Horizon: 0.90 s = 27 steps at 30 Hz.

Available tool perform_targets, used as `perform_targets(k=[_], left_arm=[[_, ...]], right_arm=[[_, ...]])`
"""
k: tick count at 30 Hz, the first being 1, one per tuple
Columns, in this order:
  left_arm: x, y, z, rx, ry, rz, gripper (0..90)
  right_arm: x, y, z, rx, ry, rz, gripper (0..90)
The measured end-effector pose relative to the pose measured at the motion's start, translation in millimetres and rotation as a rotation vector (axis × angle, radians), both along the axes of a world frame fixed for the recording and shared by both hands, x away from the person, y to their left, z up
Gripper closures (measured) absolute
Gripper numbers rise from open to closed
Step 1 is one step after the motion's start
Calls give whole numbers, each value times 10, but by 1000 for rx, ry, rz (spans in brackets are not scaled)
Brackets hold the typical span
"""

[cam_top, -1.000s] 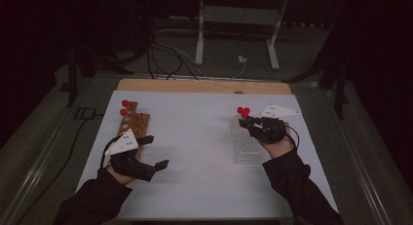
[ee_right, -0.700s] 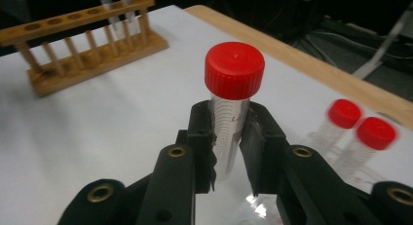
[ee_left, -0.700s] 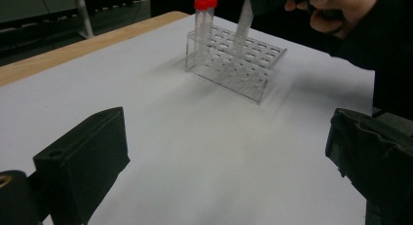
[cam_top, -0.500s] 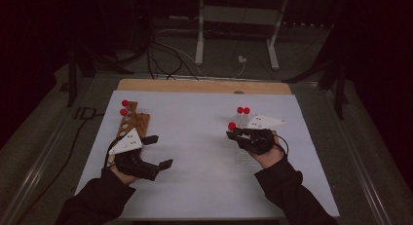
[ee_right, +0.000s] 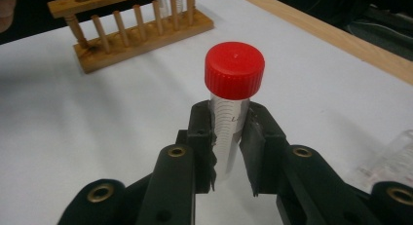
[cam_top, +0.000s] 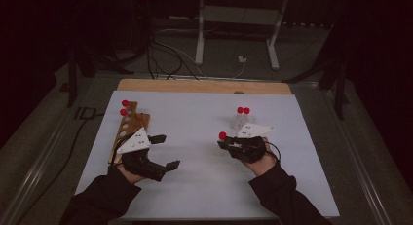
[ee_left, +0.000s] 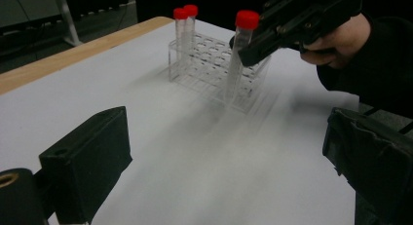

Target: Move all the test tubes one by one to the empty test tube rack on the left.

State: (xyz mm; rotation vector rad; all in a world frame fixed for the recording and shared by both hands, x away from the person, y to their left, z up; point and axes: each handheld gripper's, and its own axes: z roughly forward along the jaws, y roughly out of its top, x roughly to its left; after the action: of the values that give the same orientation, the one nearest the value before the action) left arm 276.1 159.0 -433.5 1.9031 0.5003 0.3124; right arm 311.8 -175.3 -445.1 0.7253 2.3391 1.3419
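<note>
Tube clamped just under its red cap in our right gripper, above the mat beside the clear rack. Left gripper open, empty. Risk: tube pivots in the jaws, misses the wooden rack.

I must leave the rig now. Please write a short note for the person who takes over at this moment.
Right gripper: shut on a red-capped tube, held above the white mat, left of the clear rack.
Left gripper: open, holding nothing, beside the wooden rack.
Clear rack holds two capped tubes; wooden rack holds two.
Done: one tube gripped and off the racks.
Left: seat it, probably in the wooden rack; its own rack of origin is unclear.
</note>
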Motion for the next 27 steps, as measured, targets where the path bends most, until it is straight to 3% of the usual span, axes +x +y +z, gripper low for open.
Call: perform_targets(k=[16, 27], left_arm=[[50, -313, 94, -5, -10, -66, 60], [139, -575, 101, 2, -16, -98, 176]], right_arm=[[-100, 139, -90, -7, 22, 55, 749], [-126, 169, -116, -12, 27, 68, 750]])
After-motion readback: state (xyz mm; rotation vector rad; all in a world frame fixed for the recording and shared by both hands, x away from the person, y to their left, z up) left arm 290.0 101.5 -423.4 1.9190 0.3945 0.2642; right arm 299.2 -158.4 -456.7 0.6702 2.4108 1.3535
